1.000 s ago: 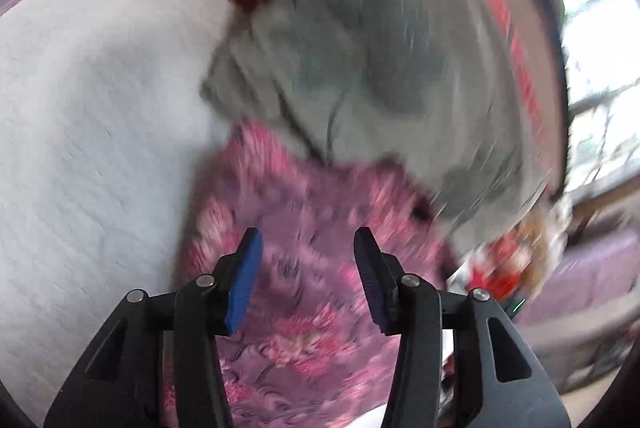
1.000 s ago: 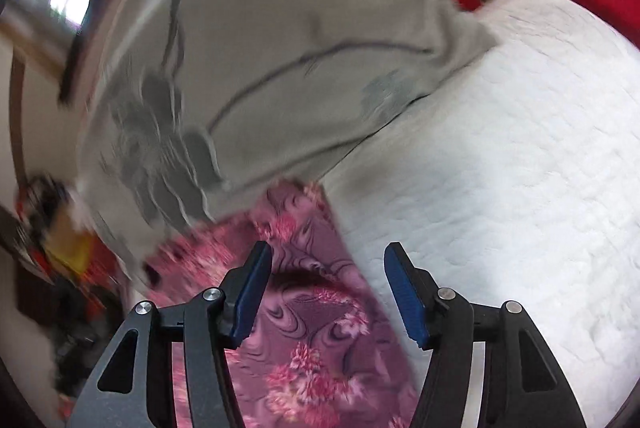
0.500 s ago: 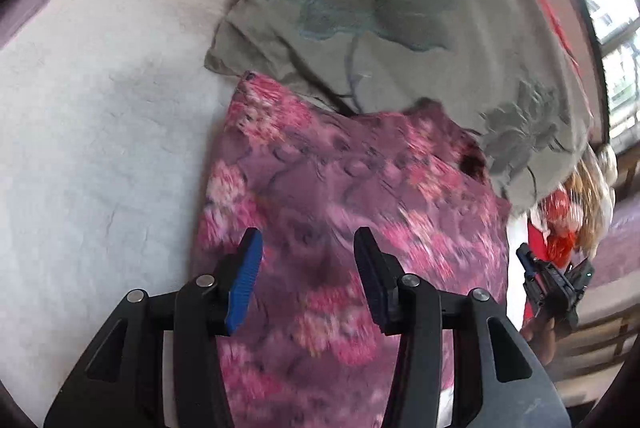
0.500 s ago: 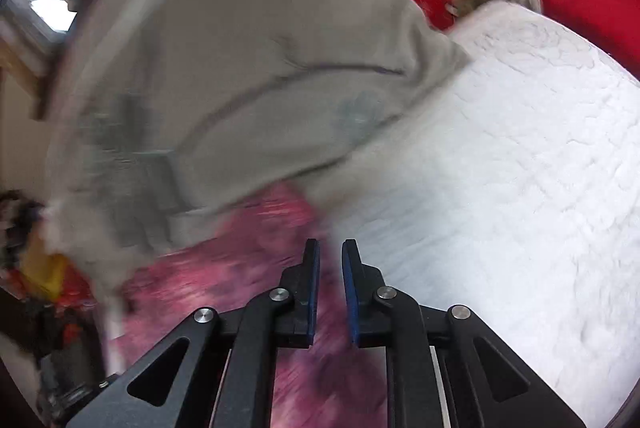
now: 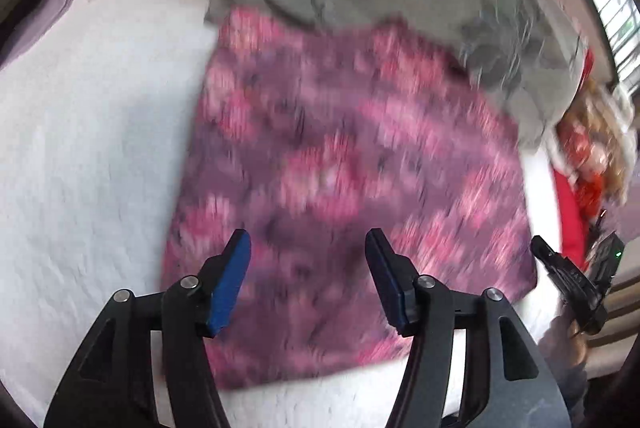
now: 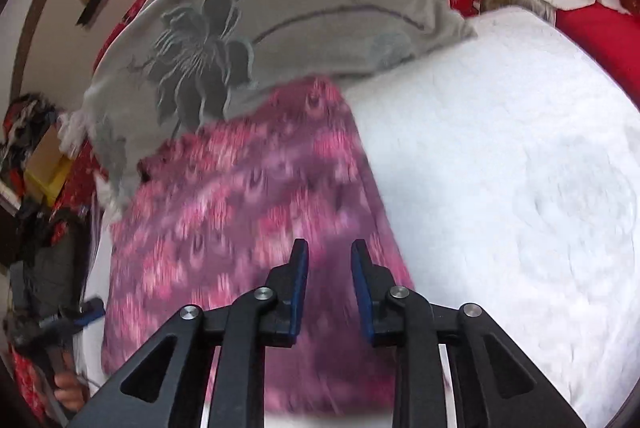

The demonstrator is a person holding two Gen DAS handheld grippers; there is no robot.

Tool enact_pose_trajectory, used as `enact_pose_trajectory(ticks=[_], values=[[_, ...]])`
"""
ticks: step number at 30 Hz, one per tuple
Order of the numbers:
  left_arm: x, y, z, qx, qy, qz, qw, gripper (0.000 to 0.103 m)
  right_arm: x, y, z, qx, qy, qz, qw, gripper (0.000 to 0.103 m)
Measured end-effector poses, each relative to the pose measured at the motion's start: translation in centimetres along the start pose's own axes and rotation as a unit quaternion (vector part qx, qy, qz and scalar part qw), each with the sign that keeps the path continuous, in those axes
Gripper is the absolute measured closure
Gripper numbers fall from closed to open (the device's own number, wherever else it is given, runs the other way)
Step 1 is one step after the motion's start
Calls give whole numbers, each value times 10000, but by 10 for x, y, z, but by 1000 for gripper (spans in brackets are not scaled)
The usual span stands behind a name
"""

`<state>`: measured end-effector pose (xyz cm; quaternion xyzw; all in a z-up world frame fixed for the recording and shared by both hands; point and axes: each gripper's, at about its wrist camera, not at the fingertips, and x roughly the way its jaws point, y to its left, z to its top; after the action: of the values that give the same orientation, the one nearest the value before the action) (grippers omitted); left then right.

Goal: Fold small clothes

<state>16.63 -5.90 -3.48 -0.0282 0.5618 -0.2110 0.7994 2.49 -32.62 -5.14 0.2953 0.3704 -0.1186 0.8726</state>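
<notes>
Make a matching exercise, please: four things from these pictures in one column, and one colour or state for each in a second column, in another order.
Things:
1. left gripper
2. right gripper
3. floral cloth
4. grey pillow

Descriptions:
A. dark flower print
B. jaws wide apart, nothing between them
C. pink and purple, lying spread on the white bed cover
D. jaws close together but with a small gap

Pairs: 1-B, 2-D, 3-C, 4-A
</notes>
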Motion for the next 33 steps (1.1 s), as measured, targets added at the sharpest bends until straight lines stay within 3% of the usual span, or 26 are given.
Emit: enact_pose_trajectory(ticks=[2, 3, 4, 6, 9, 12, 17, 19, 20, 21, 23, 26, 29, 33], values=[[25, -13, -9, 254, 273, 308, 9988, 45, 2, -7, -16, -78, 325, -91, 9994, 85], [22, -22, -15, 492, 188, 539, 9972, 45, 7, -8, -25, -199, 529, -231, 9981, 88], [16, -30, -16, 642, 143, 662, 9956, 45, -1, -7, -28, -311, 418, -322, 9981, 88], [0, -37, -22, 742, 148, 475, 9960, 45, -17, 1, -31, -423, 329, -471, 9974, 81], [-5, -31, -30, 462, 165, 316, 9983, 44, -36, 11, -42, -706, 95, -426, 9965, 80], [15, -20, -36, 337, 457, 481, 9972, 44, -14, -1, -55, -601, 612, -691, 9939, 75], [-24, -19, -35, 203, 84, 249, 9994, 43, -37, -2, -44, -221, 333, -567, 9976, 72], [-26, -9, -34, 8, 16, 353, 9994, 37, -44, 5, -41, -506, 99, -677, 9964, 65], [-18, -2, -34, -82, 104, 460, 9989, 36, -41, 6, -41, -585, 103, -858, 9945, 54], [-8, 3, -36, -99, 287, 551, 9980, 36, -32, 4, -43, -620, 249, -1106, 9916, 48], [1, 2, -36, -1, 418, 566, 9975, 38, -9, -8, -50, -626, 771, -1456, 9843, 46], [-22, -7, -33, 93, 104, 349, 9993, 38, -21, 3, -43, -645, 528, -1540, 9846, 48], [-33, -8, -26, 61, -217, 333, 9992, 38, -38, 22, -37, -863, 34, -1210, 9889, 48], [-14, 3, -13, 91, -9, 600, 9982, 38, -24, 34, -32, -979, -39, -1202, 9879, 46]])
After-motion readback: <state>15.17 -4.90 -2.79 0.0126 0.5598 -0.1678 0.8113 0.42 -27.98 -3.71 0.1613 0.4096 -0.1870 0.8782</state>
